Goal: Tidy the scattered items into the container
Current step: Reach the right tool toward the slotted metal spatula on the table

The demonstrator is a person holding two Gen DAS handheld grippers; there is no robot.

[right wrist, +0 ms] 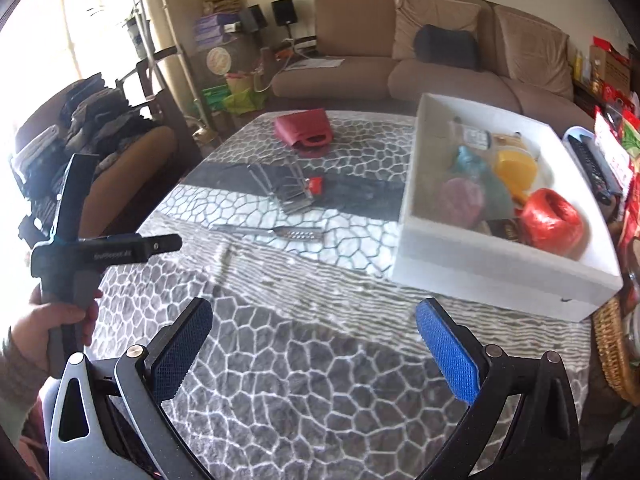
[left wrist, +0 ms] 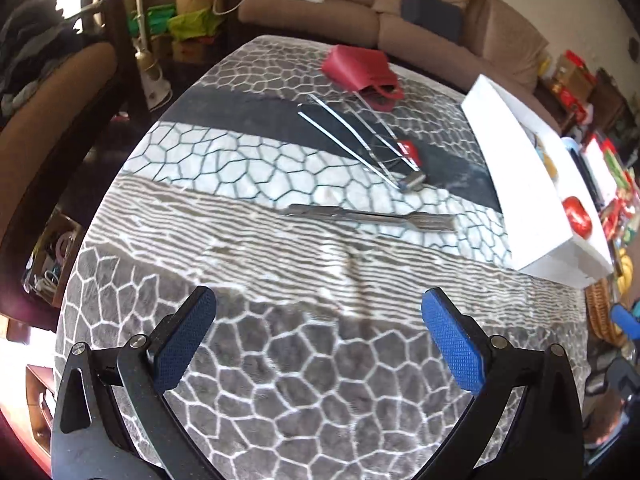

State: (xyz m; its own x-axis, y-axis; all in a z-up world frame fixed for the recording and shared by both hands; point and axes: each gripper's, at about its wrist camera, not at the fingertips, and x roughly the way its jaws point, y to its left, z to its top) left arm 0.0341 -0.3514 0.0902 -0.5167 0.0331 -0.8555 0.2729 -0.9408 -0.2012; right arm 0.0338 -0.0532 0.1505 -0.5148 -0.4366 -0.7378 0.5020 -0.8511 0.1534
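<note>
A white box (right wrist: 492,276) stands at the right of the patterned table and holds a red twine spool (right wrist: 554,220), a yellow piece (right wrist: 514,168) and other items. Loose on the table lie a red pouch (right wrist: 304,130), a bundle of metal strips with a red tag (right wrist: 288,190) and a flat metal tool (right wrist: 276,233). In the left wrist view the same red pouch (left wrist: 360,72), strips (left wrist: 360,140), metal tool (left wrist: 368,216) and white box (left wrist: 520,184) appear. My left gripper (left wrist: 320,340) and right gripper (right wrist: 314,344) both hang open and hold nothing above the near table.
A person's hand (right wrist: 60,320) holds the left gripper's handle at the left edge. A brown sofa (right wrist: 420,60) runs behind the table, a chair piled with clothes (right wrist: 100,128) stands left, and a wicker basket (right wrist: 616,352) sits right of the box.
</note>
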